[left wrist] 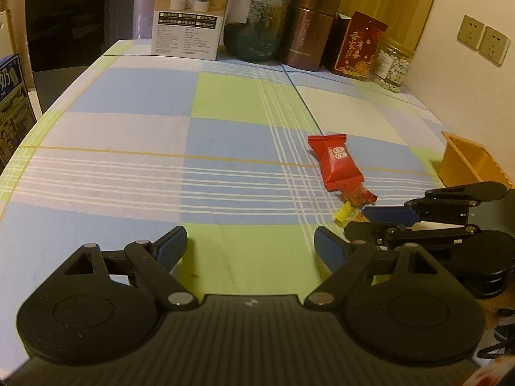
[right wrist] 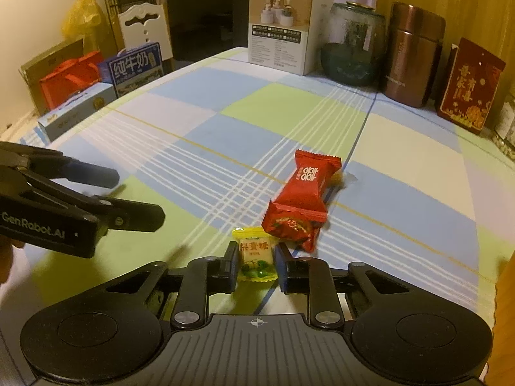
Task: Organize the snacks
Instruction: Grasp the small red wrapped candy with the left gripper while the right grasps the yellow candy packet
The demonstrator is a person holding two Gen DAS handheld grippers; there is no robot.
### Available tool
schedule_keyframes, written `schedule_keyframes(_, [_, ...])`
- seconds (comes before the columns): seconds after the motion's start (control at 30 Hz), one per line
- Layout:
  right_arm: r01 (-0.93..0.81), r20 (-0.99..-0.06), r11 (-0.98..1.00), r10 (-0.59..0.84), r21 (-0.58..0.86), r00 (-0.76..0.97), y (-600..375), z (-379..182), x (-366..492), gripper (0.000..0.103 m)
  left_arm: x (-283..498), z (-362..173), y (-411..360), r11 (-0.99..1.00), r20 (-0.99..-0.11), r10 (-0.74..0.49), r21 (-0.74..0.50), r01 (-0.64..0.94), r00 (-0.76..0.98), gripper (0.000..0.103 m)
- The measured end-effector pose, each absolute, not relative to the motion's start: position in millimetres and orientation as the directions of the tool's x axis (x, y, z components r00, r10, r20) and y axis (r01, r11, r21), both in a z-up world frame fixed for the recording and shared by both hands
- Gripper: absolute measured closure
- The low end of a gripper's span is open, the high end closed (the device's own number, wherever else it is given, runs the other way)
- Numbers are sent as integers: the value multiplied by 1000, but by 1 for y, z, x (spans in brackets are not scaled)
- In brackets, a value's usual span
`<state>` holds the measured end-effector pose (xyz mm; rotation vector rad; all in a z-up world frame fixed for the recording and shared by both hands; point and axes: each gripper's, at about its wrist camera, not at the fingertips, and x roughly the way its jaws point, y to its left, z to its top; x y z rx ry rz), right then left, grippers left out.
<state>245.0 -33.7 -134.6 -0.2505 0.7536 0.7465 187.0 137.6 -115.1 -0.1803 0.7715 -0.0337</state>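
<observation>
A small yellow wrapped candy (right wrist: pixel 256 257) lies on the checked tablecloth (right wrist: pixel 225 122), and my right gripper (right wrist: pixel 256 251) is shut on it, one pad against each side. In the left wrist view only its yellow tip (left wrist: pixel 344 214) shows at the right gripper (left wrist: pixel 360 220). Just beyond it lies a red snack packet (right wrist: pixel 305 189) (left wrist: pixel 334 160), with a smaller red wrapped candy (right wrist: pixel 293 228) (left wrist: pixel 357 196) at its near end. My left gripper (left wrist: pixel 251 244) (right wrist: pixel 135 194) hangs open over bare cloth to the left, holding nothing.
An orange ribbed basket (left wrist: pixel 466 164) stands at the table's right edge. Along the back stand a white box (right wrist: pixel 283 29), a glass jar (right wrist: pixel 354 45), a copper canister (right wrist: pixel 415 54), a red box (right wrist: pixel 470 87) and a plastic jar (left wrist: pixel 391 66). Milk cartons (right wrist: pixel 135 64) sit off the left edge.
</observation>
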Motion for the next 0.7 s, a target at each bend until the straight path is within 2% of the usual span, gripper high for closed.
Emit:
schedule_keyframes(0.17, [-643,-675,761,518,84,525,-50,-118,233,81,189,-111,129,988,-679,-111,-152,9,726,19])
schedule_keyframes(0.47, [-447,-644,885,417,129,641,-93,-101,239,81,213,-106,91,978,-647,-206,-126,164,734,20])
schedule_keyframes(0.7, [-349,-656,921,372,173,656,-116,-101,249,81,239,-119,63,961,-672,-275,-185,204,688,44])
